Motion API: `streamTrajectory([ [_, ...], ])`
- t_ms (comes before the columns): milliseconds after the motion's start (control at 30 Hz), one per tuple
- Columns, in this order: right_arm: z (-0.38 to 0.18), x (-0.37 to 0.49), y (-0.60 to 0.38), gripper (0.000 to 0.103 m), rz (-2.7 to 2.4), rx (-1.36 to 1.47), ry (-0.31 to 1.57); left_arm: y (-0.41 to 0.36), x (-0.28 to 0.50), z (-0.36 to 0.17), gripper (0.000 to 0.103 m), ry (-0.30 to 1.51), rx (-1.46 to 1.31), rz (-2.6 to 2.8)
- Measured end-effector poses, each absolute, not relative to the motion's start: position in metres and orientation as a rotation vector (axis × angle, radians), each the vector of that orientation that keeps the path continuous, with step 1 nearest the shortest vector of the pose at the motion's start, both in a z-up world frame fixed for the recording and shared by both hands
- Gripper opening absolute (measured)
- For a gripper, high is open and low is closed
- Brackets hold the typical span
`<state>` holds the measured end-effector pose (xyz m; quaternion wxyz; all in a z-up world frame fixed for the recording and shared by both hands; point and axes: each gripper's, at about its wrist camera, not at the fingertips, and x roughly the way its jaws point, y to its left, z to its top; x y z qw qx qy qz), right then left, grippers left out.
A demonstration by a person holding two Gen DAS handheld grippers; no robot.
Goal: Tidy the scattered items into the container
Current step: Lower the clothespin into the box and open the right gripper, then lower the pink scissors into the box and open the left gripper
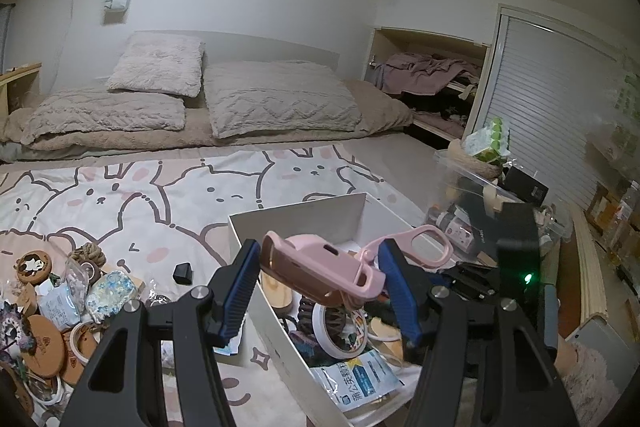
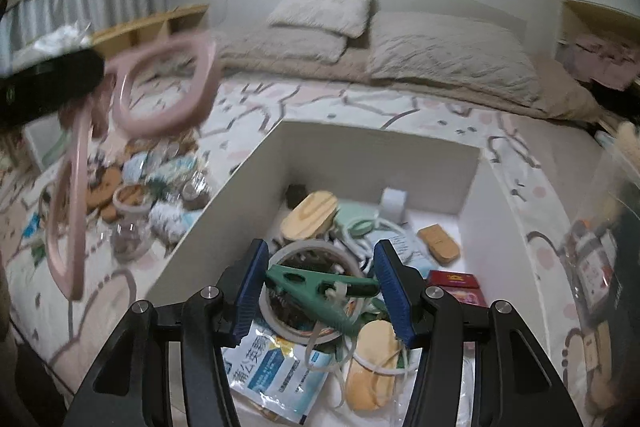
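My left gripper point(image 1: 318, 277) is shut on a large pink clip point(image 1: 320, 273) and holds it above the white box point(image 1: 280, 339); its pink loop handles point(image 2: 160, 87) show blurred at the left of the right wrist view. My right gripper point(image 2: 320, 283) is shut on a green clip point(image 2: 320, 287) and holds it over the white box point(image 2: 380, 151), above a roll of white tape point(image 2: 296, 291). The box holds tape, wooden pieces, a blue and white packet point(image 2: 276, 375) and other small items.
Scattered items point(image 1: 60, 299) lie on the rabbit-print sheet left of the box: cork coasters, packets, tape rings, a small black block point(image 1: 183, 273). Pillows lie at the bed's head. Clutter and a basket point(image 1: 476, 155) stand to the right.
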<state>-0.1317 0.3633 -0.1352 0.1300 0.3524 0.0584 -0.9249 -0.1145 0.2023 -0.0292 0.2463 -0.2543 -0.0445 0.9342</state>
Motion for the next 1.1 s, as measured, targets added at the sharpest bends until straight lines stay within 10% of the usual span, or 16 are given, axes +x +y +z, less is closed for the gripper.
streamTrajectory([
  [100, -0.138, -0.132, 0.365, 0.101, -2.717, 0.997, 0.176, 0.203, -0.118, -0.032, 0.061, -0.123, -0.700, 2.557],
  [1100, -0.116, -0.101, 0.406, 0.102, -2.598, 1.025, 0.429, 0.236, -0.140, -0.049, 0.061, -0.163, -0.762, 2.522],
])
